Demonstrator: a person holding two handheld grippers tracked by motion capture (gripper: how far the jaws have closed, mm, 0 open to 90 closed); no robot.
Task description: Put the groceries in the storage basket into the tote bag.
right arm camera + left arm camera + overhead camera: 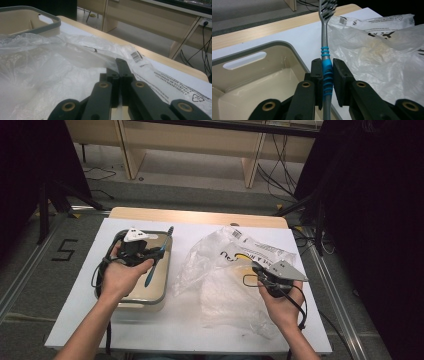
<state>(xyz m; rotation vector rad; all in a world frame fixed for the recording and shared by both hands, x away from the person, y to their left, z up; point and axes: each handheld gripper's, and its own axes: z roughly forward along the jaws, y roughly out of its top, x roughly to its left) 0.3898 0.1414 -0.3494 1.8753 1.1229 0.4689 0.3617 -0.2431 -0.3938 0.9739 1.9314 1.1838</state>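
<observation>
High view: left gripper (159, 251) holds a blue toothbrush (326, 72) clamped between its fingers (316, 75), head beyond the fingertips, over the beige bin (165, 292). Right gripper (256, 267) pinches the plastic bag (220, 290) shut. Lower the brush well inside the bin before loosening — keep the bag still.

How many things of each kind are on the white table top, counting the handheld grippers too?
Grippers: 2, the left gripper and the right gripper
Toothbrushes: 1, the blue and grey toothbrush
Tubs: 1, the beige tub
Plastic bags: 1, the clear plastic bag
Total: 5
</observation>
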